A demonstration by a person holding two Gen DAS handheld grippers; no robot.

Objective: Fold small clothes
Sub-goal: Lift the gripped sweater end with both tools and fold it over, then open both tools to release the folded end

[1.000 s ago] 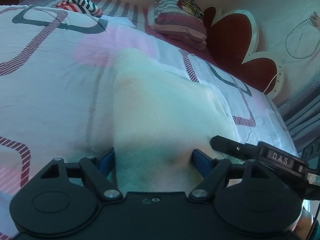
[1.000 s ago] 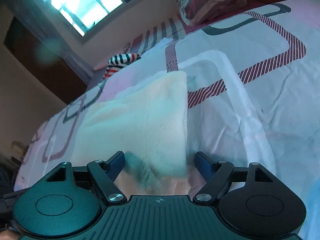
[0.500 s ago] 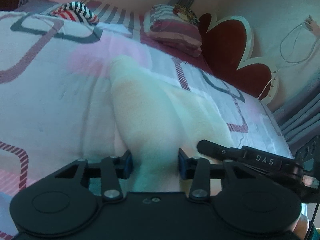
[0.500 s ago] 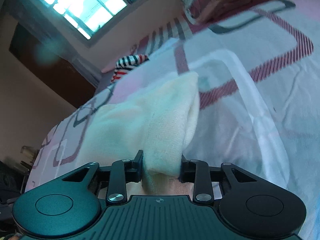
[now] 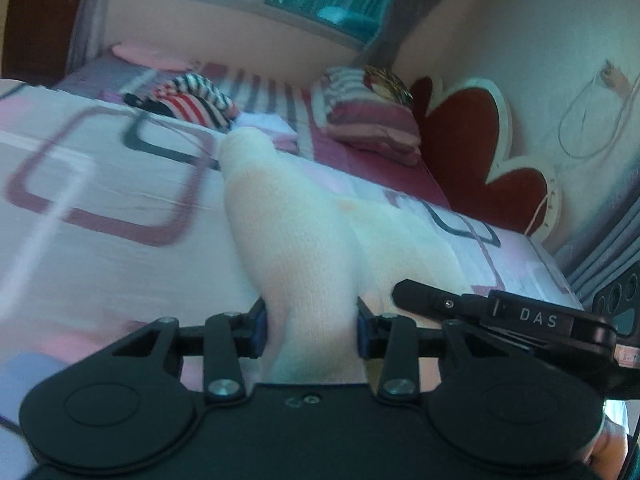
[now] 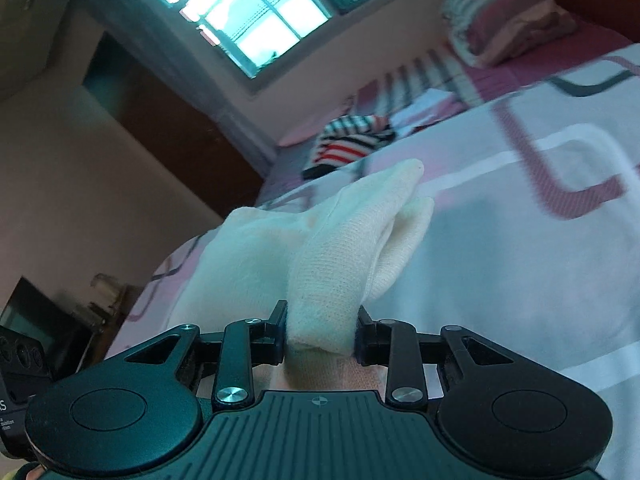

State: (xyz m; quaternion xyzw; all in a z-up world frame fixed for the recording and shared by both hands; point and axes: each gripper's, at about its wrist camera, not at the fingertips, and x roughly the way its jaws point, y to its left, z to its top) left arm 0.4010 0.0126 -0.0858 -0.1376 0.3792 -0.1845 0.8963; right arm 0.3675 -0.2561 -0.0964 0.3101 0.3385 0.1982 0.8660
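Observation:
A small cream knit garment lies on the patterned bedsheet. My left gripper is shut on its near edge and holds that edge lifted off the bed. The same garment shows in the right wrist view, where my right gripper is shut on another bunched part of the near edge, also raised. The far end of the garment still rests on the sheet. The right gripper's fingers show at the right of the left wrist view.
A striped red, white and black garment lies at the far side of the bed. A striped pillow sits by the heart-shaped headboard. A window is on the far wall. The bed's right edge is close.
Both grippers closed from open onto the garment's near edge, then lifted it, so the cloth now rises in two bunched ridges and both views tilt up toward the window.

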